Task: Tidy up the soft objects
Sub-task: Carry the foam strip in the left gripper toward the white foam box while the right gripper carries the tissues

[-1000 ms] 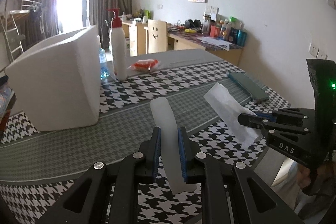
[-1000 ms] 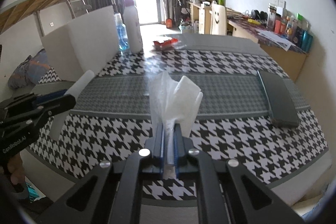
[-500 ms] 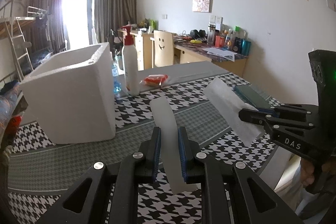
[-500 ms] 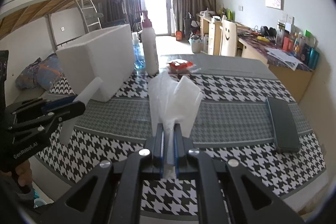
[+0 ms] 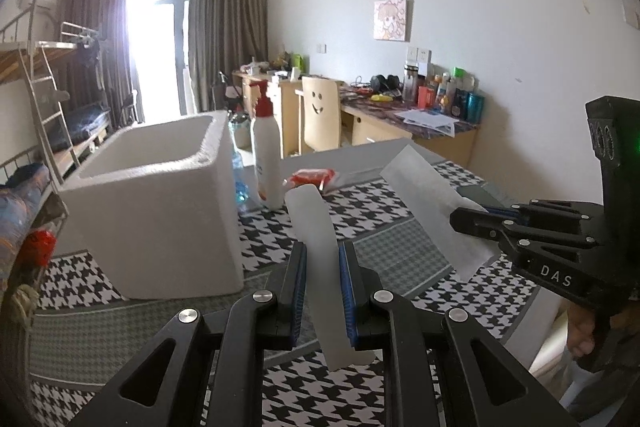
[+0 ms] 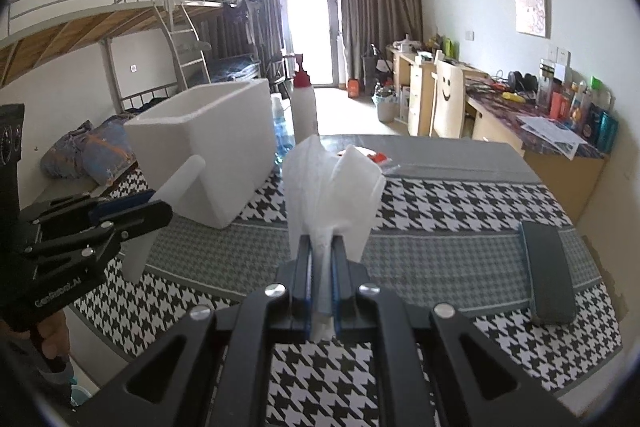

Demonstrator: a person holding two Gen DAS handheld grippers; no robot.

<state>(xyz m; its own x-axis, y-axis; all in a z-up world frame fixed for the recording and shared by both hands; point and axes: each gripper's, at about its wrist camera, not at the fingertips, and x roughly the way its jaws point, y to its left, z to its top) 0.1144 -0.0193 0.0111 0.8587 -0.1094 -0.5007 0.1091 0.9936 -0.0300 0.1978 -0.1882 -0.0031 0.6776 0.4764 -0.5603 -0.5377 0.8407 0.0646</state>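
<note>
My left gripper [image 5: 322,259] is shut on a white foam strip [image 5: 316,227] and holds it upright above the houndstooth table [image 5: 360,211]. It also shows in the right wrist view [image 6: 132,211], with the strip [image 6: 172,195] sticking up. My right gripper [image 6: 321,247] is shut on a crumpled white tissue sheet [image 6: 332,183], also held above the table. In the left wrist view the right gripper [image 5: 468,217] holds the sheet [image 5: 428,195] at the right. An open white foam box [image 5: 160,203] stands at the left, also seen in the right wrist view [image 6: 216,147].
A white pump bottle with red top [image 5: 267,155] and a blue-tinted bottle [image 5: 239,183] stand behind the box. A red-and-white packet [image 5: 312,178] lies mid-table. A dark flat case [image 6: 546,267] lies at the right edge. A desk [image 6: 540,131] and chair [image 6: 448,99] stand beyond.
Both grippers have risen, each keeping its hold. The table and foam box sit lower in both views, and the box's open top now shows.
</note>
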